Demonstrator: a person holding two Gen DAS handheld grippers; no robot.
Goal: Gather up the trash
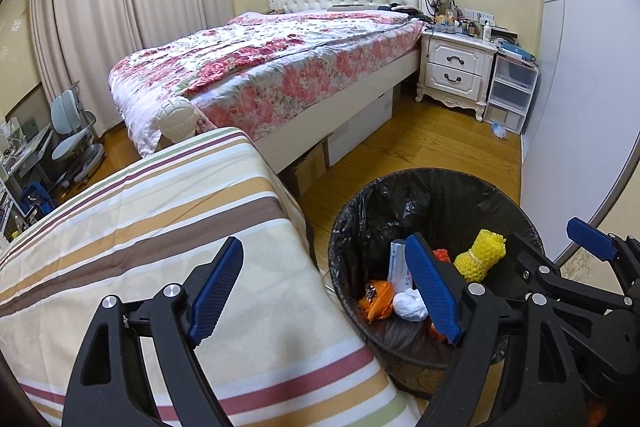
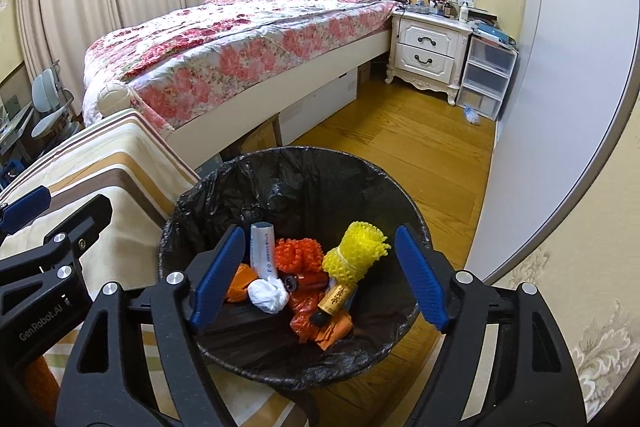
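Right wrist view: right gripper point(image 2: 320, 279) and left gripper point(image 1: 326, 291) jaws apart, empty, over bin point(image 2: 192, 211); yellow foam net point(image 2: 356, 251) sits high, could snag.

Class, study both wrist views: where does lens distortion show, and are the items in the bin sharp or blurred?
Left wrist view: the wardrobe edge bows into a curve and dark vignette fills the corners. Right wrist view: the same bowing; the yellow foam net and white wad in the bin look sharp, evenly lit.
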